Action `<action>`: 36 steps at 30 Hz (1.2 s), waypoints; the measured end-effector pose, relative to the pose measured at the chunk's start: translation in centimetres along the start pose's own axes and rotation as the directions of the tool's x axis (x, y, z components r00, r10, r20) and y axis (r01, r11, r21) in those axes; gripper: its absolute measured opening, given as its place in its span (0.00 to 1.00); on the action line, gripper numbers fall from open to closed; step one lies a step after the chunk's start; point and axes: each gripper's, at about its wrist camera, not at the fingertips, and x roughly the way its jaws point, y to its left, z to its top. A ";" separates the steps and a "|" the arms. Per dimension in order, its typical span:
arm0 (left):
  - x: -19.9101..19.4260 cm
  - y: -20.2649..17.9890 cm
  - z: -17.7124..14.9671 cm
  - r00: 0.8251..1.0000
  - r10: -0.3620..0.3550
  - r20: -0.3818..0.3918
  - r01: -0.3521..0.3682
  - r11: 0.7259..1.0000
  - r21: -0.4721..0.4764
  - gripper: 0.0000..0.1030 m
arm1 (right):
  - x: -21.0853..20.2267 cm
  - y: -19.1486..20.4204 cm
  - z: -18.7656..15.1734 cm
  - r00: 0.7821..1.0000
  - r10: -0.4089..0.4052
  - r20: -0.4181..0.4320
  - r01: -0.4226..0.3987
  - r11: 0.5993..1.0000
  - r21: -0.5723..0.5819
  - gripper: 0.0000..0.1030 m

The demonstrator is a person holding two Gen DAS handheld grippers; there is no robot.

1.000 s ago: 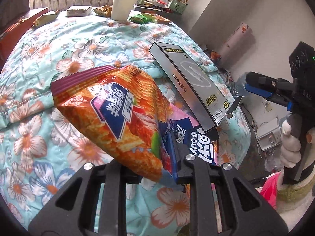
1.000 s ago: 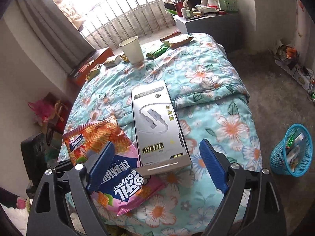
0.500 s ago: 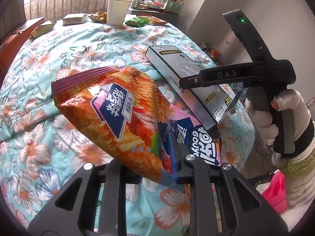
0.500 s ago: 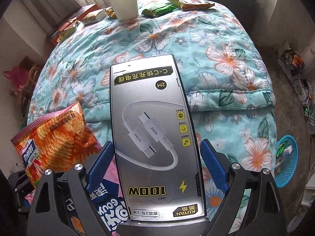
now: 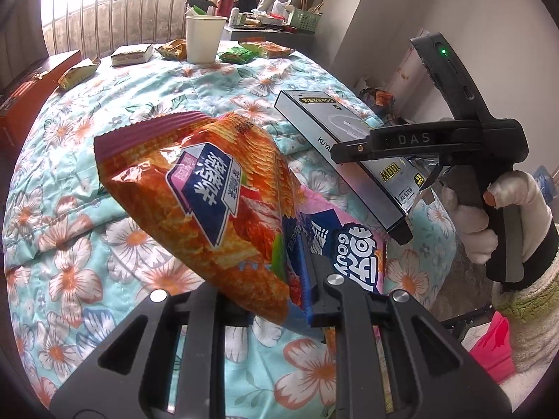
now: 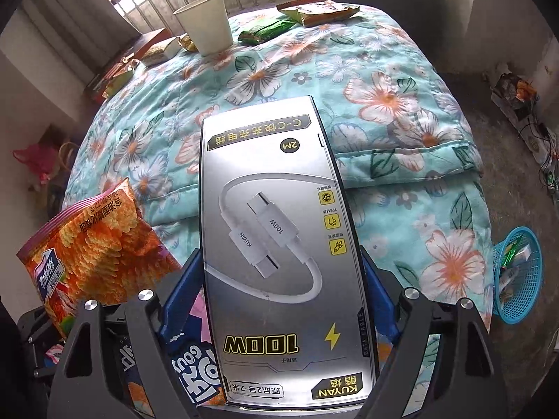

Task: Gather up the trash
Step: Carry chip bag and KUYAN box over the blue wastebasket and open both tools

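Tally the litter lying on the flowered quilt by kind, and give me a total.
Large snack bags: 2, orange bag, pink-and-blue bag
Small wrappers: 4, green wrapper, orange-green wrapper, gold wrapper by the cup, gold wrapper at the edge
Boxes: 2, cable box, small cream box
Paper cups: 1, paper cup
Total: 9

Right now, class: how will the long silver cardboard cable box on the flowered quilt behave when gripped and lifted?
The silver cardboard cable box probably stays stiff: its edges look straight. Its glossy faces may slip. Gripped at one end by the right gripper, it may tip.
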 end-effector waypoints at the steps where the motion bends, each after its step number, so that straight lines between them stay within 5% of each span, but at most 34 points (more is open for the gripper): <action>1: -0.2 -0.3 0.2 1.000 -0.003 0.008 0.003 1.000 0.008 0.14 | -0.8 -0.7 -0.3 1.000 0.020 0.017 -0.020 1.000 0.023 0.78; 6: -1.0 -2.9 1.9 0.996 -0.072 0.045 0.069 0.995 0.066 0.08 | -5.2 -5.9 -2.5 0.983 0.121 0.135 -0.145 0.971 0.187 0.78; 10: -0.6 -6.1 4.0 0.982 -0.187 0.039 0.181 0.976 0.122 0.05 | -9.5 -11.5 -6.5 0.950 0.156 0.270 -0.245 0.908 0.339 0.78; 15: 0.6 -12.7 7.4 0.945 -0.326 0.008 0.314 0.918 0.241 0.00 | -16.0 -19.4 -13.5 0.901 0.043 0.433 -0.280 0.819 0.501 0.78; 21: 5.3 -22.5 11.3 0.866 -0.486 -0.119 0.497 0.810 0.310 0.00 | -21.4 -27.9 -21.0 0.845 -0.166 0.509 -0.269 0.691 0.671 0.78; 24: 10.4 -27.6 12.3 0.822 -0.515 -0.245 0.569 0.770 0.289 0.00 | -21.5 -31.8 -23.8 0.826 -0.209 0.523 -0.306 0.612 0.729 0.78; 26: 14.4 -31.1 12.6 0.809 -0.491 -0.323 0.579 0.763 0.287 0.00 | -20.4 -34.4 -25.0 0.820 -0.215 0.530 -0.341 0.561 0.754 0.78; 36: 34.3 -45.0 11.3 0.726 -0.386 -0.569 0.614 0.736 0.284 0.00 | -8.9 -47.6 -26.1 0.841 -0.168 0.515 -0.454 0.302 0.839 0.78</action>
